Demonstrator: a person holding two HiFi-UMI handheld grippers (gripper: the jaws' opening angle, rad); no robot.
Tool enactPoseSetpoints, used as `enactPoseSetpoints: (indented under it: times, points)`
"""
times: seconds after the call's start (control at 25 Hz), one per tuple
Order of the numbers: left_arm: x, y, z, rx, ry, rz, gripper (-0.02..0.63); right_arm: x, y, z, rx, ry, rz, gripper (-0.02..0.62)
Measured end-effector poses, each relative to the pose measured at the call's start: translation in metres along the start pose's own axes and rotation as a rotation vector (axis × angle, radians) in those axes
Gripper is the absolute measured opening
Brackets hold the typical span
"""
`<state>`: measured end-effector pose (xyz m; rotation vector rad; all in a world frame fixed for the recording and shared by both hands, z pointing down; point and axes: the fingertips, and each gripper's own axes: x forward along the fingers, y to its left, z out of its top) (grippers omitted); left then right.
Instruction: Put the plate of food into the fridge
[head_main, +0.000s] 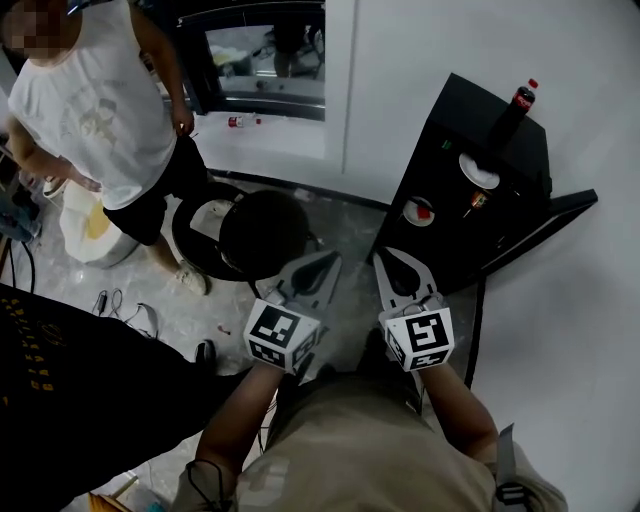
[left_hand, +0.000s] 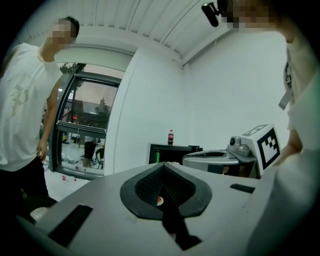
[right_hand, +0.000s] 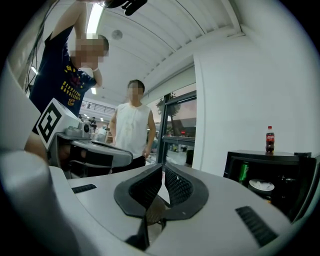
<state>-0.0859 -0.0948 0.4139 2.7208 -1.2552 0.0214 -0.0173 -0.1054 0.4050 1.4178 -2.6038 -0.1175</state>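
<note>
A small black fridge stands open against the white wall, its door swung out to the right. Inside it a white plate rests on a shelf, seen in the right gripper view as the plate beside a green can. My left gripper and right gripper are held side by side in front of the fridge, apart from it. Both point roughly level, and both are shut with nothing between the jaws. The left gripper faces the fridge from a distance.
A cola bottle stands on top of the fridge. A black round stool sits on the floor just left of my grippers. A person in a white shirt stands at the far left, another in a dark shirt close by. Cables lie on the floor.
</note>
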Motion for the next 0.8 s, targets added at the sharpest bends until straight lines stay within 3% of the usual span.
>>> enactPoseSetpoints:
  times: [0.6,0.8]
  points:
    - [-0.023,-0.024,-0.009,-0.014,0.01,-0.018,0.008,-0.036,0.014,-0.008,0.015,0.008,-0.038,0.032]
    - [-0.027,-0.051,-0.015,-0.014,0.035,-0.029,0.008,-0.067,0.011,-0.015,0.027,0.009,-0.055,0.032]
